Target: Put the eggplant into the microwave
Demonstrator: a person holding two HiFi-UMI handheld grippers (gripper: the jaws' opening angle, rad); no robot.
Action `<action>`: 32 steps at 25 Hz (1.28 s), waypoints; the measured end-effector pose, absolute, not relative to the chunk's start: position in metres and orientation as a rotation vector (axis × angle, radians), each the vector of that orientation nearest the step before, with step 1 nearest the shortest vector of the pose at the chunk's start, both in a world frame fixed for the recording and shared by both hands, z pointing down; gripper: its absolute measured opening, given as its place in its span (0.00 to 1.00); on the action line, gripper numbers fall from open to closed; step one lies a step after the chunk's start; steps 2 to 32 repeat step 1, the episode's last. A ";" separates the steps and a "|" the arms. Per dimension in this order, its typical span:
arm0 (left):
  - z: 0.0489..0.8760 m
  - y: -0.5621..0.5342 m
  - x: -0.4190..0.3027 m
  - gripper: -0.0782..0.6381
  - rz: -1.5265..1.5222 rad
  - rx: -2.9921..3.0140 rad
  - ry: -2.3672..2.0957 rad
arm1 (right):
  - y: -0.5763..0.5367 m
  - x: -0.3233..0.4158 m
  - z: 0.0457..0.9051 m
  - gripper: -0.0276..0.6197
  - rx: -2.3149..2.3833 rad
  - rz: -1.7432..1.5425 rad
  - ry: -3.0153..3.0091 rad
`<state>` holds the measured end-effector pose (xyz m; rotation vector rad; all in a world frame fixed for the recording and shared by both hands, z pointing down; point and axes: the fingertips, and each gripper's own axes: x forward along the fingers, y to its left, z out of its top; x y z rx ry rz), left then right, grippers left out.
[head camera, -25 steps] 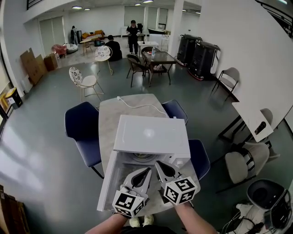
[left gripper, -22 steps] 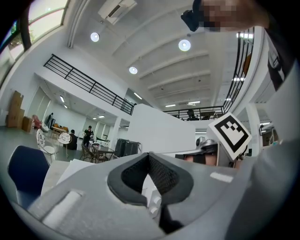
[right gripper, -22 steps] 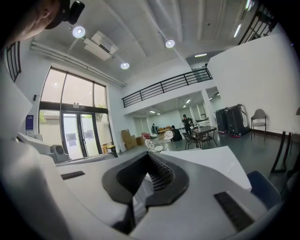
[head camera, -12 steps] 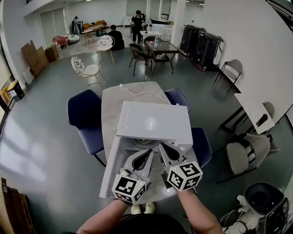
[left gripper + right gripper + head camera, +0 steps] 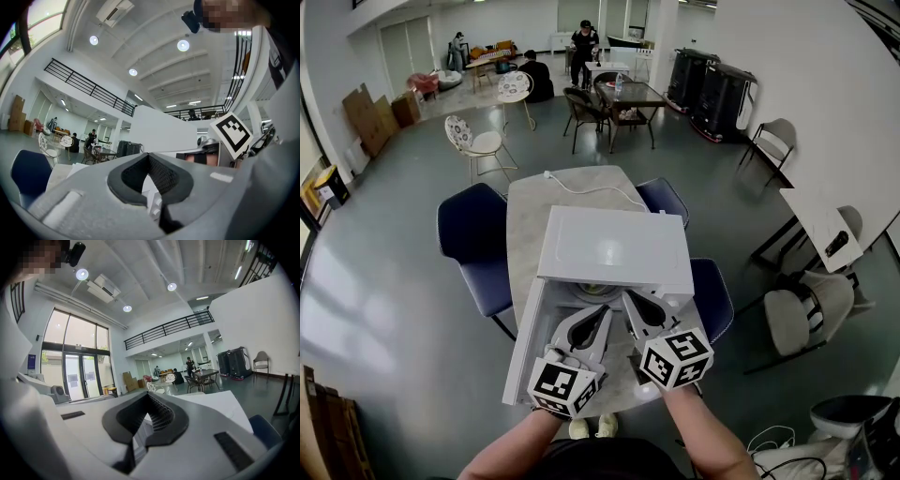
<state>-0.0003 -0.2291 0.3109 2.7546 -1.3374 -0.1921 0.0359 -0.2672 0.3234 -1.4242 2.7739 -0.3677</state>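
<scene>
A white microwave (image 5: 614,248) stands on a marble table (image 5: 530,220). Its door (image 5: 521,349) hangs open to the left, and the glass turntable (image 5: 593,292) shows inside. No eggplant shows in any view. My left gripper (image 5: 604,315) and right gripper (image 5: 627,300) are side by side just in front of the opening, pointing into it. Both are shut with nothing between the jaws. In the left gripper view the left gripper (image 5: 149,157) has its tips together. The right gripper (image 5: 148,397) looks the same in the right gripper view, with the microwave's white top beyond it.
A white power cable (image 5: 581,186) runs across the table behind the microwave. Blue chairs (image 5: 473,236) (image 5: 712,302) stand at both sides of the table. Further off are other tables, chairs and people in a large hall with a grey floor.
The head view has tipped a little, so the microwave sits higher in frame. My right gripper has risen slightly before the opening. Both grippers stay shut and empty.
</scene>
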 end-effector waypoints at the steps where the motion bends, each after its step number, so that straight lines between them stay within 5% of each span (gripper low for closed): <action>1: 0.310 -0.229 0.000 0.12 -0.192 2.753 -1.340 | -0.267 0.036 0.323 0.04 -1.423 -0.367 2.775; 32: 0.310 -0.229 0.000 0.12 -0.192 2.753 -1.340 | -0.267 0.036 0.323 0.04 -1.423 -0.367 2.775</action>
